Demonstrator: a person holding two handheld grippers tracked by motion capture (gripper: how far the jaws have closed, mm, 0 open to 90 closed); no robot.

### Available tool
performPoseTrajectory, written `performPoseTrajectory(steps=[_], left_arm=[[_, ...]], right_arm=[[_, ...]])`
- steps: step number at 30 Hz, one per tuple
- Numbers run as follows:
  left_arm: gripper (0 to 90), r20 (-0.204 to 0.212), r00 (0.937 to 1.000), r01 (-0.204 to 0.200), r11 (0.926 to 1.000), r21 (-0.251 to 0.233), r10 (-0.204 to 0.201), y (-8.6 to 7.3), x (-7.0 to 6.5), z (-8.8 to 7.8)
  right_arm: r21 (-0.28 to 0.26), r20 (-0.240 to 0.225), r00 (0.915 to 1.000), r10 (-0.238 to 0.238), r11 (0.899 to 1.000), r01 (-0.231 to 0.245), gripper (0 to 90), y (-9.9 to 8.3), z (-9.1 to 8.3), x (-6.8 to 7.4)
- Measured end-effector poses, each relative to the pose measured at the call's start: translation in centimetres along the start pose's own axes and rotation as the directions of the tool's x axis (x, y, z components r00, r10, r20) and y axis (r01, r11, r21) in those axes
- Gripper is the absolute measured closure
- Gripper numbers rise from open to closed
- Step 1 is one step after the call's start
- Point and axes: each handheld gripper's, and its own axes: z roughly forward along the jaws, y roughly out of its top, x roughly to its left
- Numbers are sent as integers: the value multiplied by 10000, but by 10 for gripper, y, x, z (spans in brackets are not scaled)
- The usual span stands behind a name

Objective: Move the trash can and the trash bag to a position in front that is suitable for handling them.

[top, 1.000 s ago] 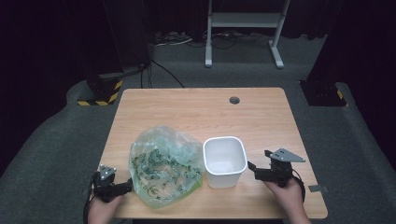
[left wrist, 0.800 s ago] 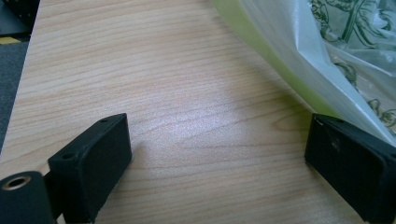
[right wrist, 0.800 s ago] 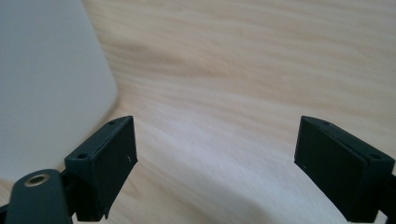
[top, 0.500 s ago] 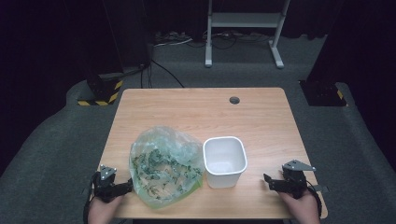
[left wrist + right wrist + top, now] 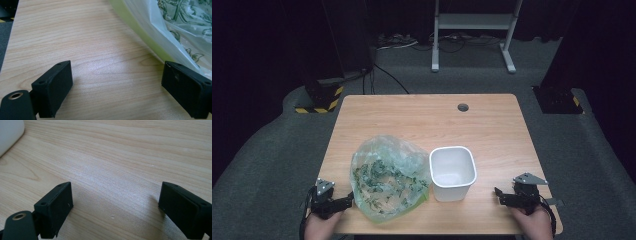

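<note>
A: Where are the two grippers?
B: Both low at the near edge of the desk [image 5: 492,120]. The left gripper [image 5: 346,201] sits by the near left corner, the right gripper [image 5: 501,195] toward the near right corner.

A: Are they holding anything?
B: No. The left gripper's jaws stand wide apart with bare wood between them; in the left gripper view one jaw lies right against the edge of the plastic bag [image 5: 175,27] without pinching it. The right gripper's jaws are spread just as wide over bare desk – nothing between them.

A: And the bag?
B: The clear plastic bag, printed with green leaves, lies slumped on the near left part of the desk, just beside the left gripper's tips.

A: What's next to it?
B: A white tub [image 5: 452,171] – upright, open side up, touching the bag's right side. It stands well apart from the right gripper, whose view catches its rounded corner at the upper left
</note>
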Motion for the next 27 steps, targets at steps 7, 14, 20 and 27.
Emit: performPoseTrajectory(steps=[7, 14, 20, 27], left_arm=[[101, 63, 9999, -147, 9988, -457, 150, 6, -7, -16], [100, 312, 9990, -292, 9951, -943, 323, 13, -15, -27], [100, 892, 9936, -600, 9924, -1070, 697, 25, -34, -29], [96, 1429, 9762, -1481, 9830, -1085, 1629, 43, -71, -29]], right_arm=[[-2, -4, 10000, 0, 10000, 0, 119, 0, 0, 0], [-1, -4, 10000, -3, 10000, 3, 118, 0, 0, 0], [3, 5, 10000, -13, 10000, 13, 117, 0, 0, 0], [-1, -2, 10000, -7, 10000, 7, 118, 0, 0, 0]])
